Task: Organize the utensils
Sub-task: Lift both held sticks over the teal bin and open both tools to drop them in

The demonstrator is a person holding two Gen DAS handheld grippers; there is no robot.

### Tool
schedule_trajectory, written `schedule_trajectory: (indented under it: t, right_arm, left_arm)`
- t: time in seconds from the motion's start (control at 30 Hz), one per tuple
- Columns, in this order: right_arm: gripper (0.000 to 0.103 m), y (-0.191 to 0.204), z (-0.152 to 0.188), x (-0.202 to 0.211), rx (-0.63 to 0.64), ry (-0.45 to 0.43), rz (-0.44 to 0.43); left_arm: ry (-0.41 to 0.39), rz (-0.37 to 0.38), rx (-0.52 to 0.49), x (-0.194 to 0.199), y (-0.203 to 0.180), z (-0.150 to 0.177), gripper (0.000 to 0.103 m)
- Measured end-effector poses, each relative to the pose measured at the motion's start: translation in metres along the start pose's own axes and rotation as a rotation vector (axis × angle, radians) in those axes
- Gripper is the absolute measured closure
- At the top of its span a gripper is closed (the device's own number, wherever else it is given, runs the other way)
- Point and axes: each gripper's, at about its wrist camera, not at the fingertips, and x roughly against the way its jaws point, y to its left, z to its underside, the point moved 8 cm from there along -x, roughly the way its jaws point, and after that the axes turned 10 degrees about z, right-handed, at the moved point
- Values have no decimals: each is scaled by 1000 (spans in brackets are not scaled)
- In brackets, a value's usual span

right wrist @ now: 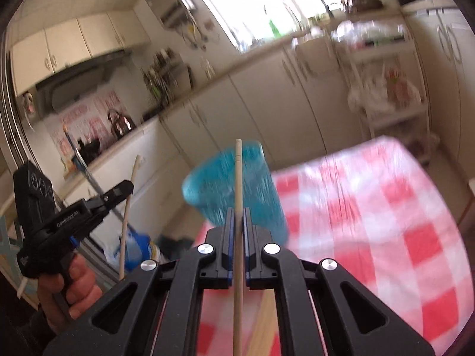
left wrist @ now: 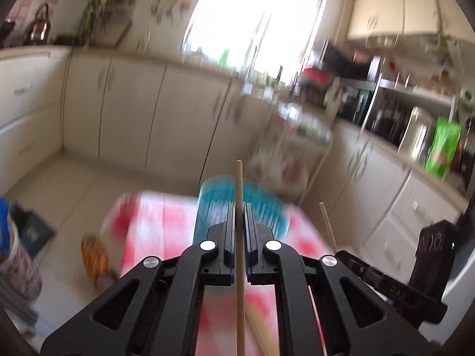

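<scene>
Wooden, pale and slender: one round chopstick [left wrist: 239, 237] pinched between the closed jaws of the left gripper [left wrist: 239, 222], a second thin pale wooden chopstick [right wrist: 238, 222] pinched the same way in the right gripper [right wrist: 238, 225]. Both sticks standing roughly upright in the jaws, tips above the pads, tails running down past the linkage. Both raised over the table in the red-and-white checked cloth [right wrist: 386, 222], with the blue ribbed translucent plastic cup [right wrist: 234, 187] blurred just beyond the tips, toward the table's far edge; exact footing of the cup hard to tell through the blur. More pale wood showing low on the cloth beneath each gripper, too blurred to count.

Likely light, stiff and smooth, so prone to pivoting or sliding in a narrow pinch. Best gripped near the middle, as now, keeping the stick square to the pads. Probably headed tip-first into the cup; thin plastic, probably easy to tip if knocked on the rim. Seen from the right wrist, a hand [right wrist: 74, 287] wrapped round the left tool's handle.
</scene>
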Motion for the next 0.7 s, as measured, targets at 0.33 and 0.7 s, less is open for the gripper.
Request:
schedule_trajectory:
  t: [0.33, 0.7]
  right_arm:
    - [97, 60, -133, -56, 1, -295, 14]
    - [96, 39, -75, -139, 67, -90, 139]
  left_arm:
    - [-275, -50, -25, -62, -4, -103, 98]
    - [-140, -125, 5, -117, 41, -39, 98]
